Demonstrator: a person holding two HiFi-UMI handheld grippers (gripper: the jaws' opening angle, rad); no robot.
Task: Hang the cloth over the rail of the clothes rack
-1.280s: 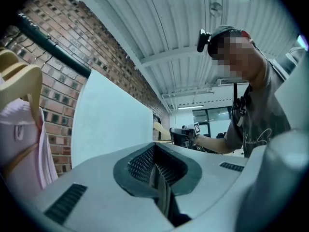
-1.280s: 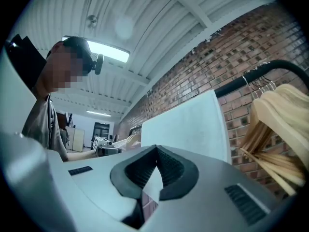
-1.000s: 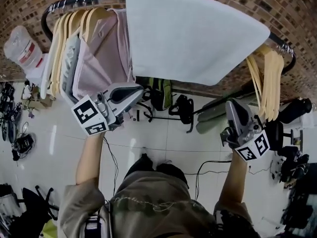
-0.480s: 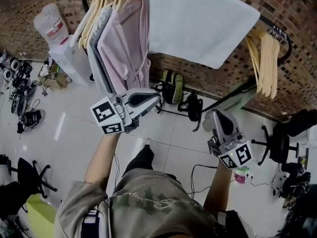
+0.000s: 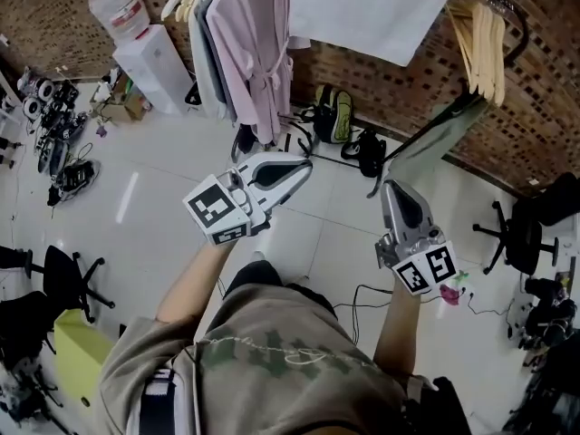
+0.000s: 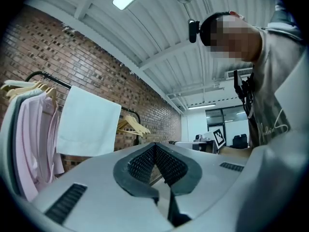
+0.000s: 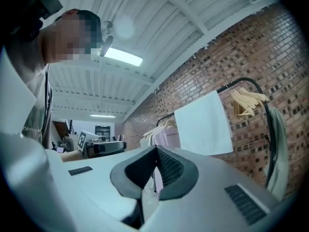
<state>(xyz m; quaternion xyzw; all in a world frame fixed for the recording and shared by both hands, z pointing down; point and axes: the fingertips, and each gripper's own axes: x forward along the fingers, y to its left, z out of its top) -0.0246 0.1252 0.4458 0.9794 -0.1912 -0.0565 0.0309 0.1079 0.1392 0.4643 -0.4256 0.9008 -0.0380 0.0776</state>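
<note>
The white cloth point(image 5: 376, 12) hangs draped over the black rail point(image 5: 509, 9) of the clothes rack, at the top of the head view. It also shows in the left gripper view as the cloth point(image 6: 89, 122) and in the right gripper view as the cloth point(image 7: 203, 124). My left gripper point(image 5: 304, 164) is shut and empty, well below and in front of the cloth. My right gripper point(image 5: 389, 188) is likewise shut with nothing in it, off to the right. Both point toward the rack from a distance.
A pink robe point(image 5: 258, 43) and other garments hang left of the cloth, with bare wooden hangers point(image 5: 485, 39) to its right. A water dispenser point(image 5: 149, 57) stands at the left. Bags point(image 5: 335, 116) lie under the rack, and an office chair point(image 5: 521, 238) is at the right.
Both grippers have dropped and drawn back from the rack, staying shut. The cloth stays on the rail and has slid toward the top of the view.
</note>
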